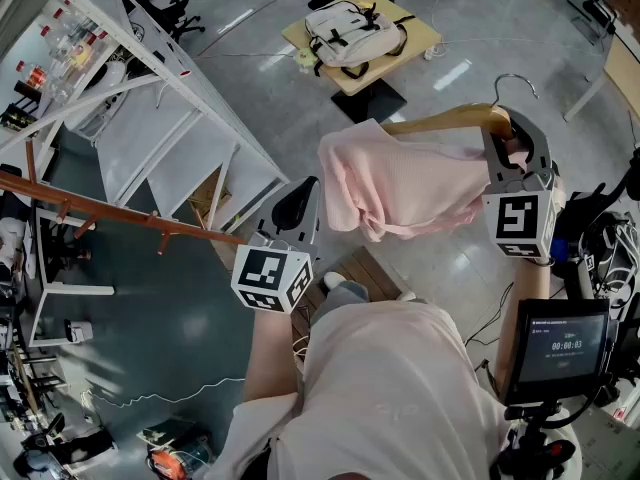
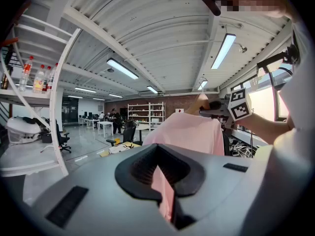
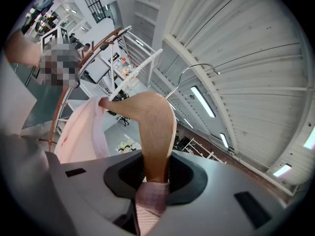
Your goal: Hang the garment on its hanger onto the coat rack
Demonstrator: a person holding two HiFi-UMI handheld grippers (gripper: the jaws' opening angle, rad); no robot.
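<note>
A pink garment [image 1: 400,183] hangs over a wooden hanger [image 1: 450,120] with a metal hook [image 1: 515,83], held in the air at the right. My right gripper [image 1: 505,153] is shut on the hanger's right end; in the right gripper view the wood [image 3: 155,132] and a fold of pink cloth sit between the jaws of the right gripper [image 3: 153,181]. My left gripper [image 1: 300,203] is at the garment's left edge. Its jaws are shut on a strip of the garment's pink cloth [image 2: 161,186]. The coat rack's brown bar with pegs [image 1: 100,213] runs at the left.
A white shelf unit [image 1: 170,118] with bottles [image 1: 55,43] stands behind the rack. A low table [image 1: 420,38] bearing a backpack [image 1: 355,33] is ahead. A screen on a stand [image 1: 560,348] is at the lower right, with cables nearby.
</note>
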